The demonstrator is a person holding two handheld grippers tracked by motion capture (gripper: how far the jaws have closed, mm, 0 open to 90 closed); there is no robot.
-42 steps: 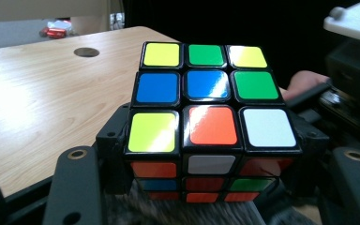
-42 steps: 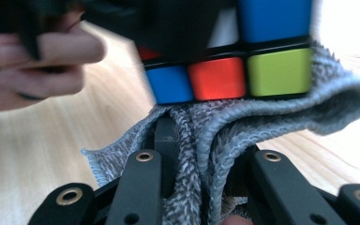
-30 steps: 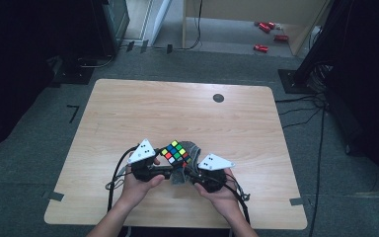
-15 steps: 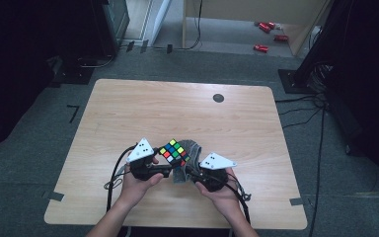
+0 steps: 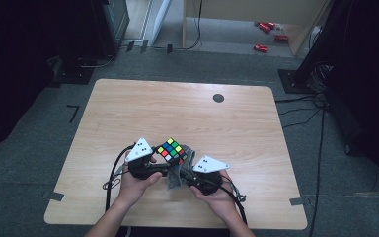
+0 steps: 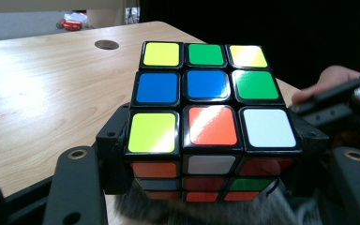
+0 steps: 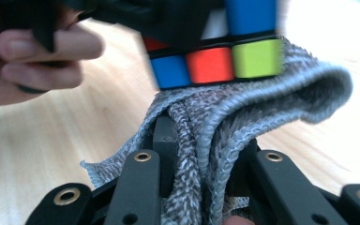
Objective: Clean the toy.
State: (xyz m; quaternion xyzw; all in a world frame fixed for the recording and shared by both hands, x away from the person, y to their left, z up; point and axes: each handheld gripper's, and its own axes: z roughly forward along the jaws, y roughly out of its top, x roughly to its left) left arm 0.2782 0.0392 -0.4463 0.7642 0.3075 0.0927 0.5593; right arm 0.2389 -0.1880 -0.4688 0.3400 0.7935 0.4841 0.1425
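One desk [image 5: 128, 113], two grippers, one cube, one cloth. Near the desk's front edge, left of its middle, the left hand [image 5: 134, 185] holds the left gripper [image 5: 164, 168], with a grey plate [image 5: 139, 149] on top. Its jaws are clenched on the cube [image 5: 172, 150]: in the left gripper view the black jaws press the cube's [image 6: 206, 108] two sides, and the cube sits raised above the wood. Nine stickers show on the top face there: yellow, green, yellow in the far row; blue, blue, green in the middle; yellow, orange, white nearest.

Just under and right of the cube hangs the grey cloth [image 5: 176, 174]. In the right gripper view the cloth [image 7: 225, 122] is bunched in folds between that gripper's two jaws, which grasp it, and its top touches the cube's [image 7: 215, 63] lowest row of blue, orange and green squares.

Right of that, near the front edge, the right hand [image 5: 216, 195] holds the right gripper [image 5: 183, 174], also under a grey plate [image 5: 209, 164].

One dark round spot [image 5: 218, 98] lies near the desk's far edge, right of the middle
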